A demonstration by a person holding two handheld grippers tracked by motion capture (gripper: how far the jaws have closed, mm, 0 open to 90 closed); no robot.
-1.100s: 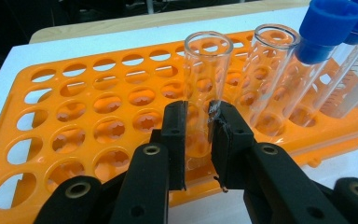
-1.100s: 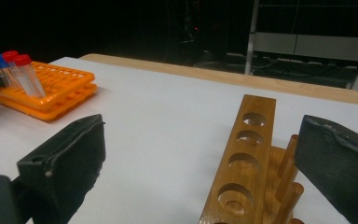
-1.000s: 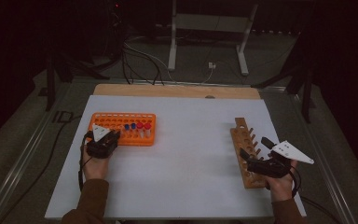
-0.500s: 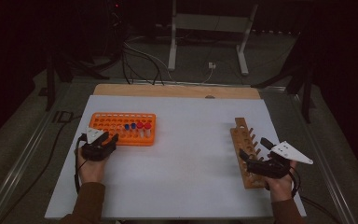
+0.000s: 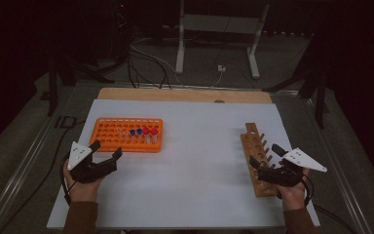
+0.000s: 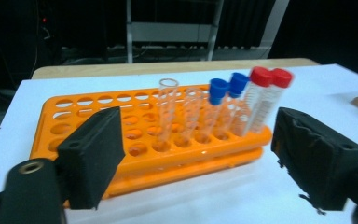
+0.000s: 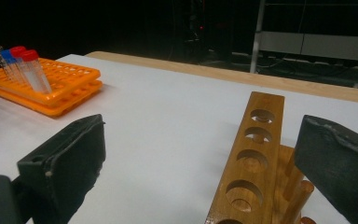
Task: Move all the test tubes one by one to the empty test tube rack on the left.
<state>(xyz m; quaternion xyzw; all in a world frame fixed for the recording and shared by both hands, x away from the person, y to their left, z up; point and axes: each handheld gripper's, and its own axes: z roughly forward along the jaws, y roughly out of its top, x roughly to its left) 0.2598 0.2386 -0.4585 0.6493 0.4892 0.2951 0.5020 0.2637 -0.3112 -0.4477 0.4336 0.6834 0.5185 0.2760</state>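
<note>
Tubes [image 6: 223, 109] stand upright in the orange rack [image 5: 108, 140] at the table's left, in its near rows toward the right end: two clear uncapped ones, two with blue caps [image 6: 227, 86], two with red caps [image 6: 271, 76]. My left gripper [image 5: 106, 156] sits just short of the rack's near edge; its jaws have just been opening and now stand wide, with nothing between them, the rack ahead of them in the left gripper view. My right gripper [image 5: 265, 157] hovers over the near end of the wooden rack [image 5: 253, 148] at the table's right, jaws spread wide and holding nothing; the wooden rack's holes [image 7: 251, 160] look empty from here.

I judge these tubes to be light, stiff plastic, smooth and a bit slippery on the wall, so a soft squeeze could let one slide while a hard one on an uncapped tube might flex its mouth. I would take a capped tube on the upper wall just under the cap, where the cap's lip stops it slipping down through the pads. They stand close together, so I would come in from the near side with the jaws either side of one tube only, and lift straight up to clear the rack without tipping its neighbours. The orange rack itself looks light enough to shift if a tube binds
</note>
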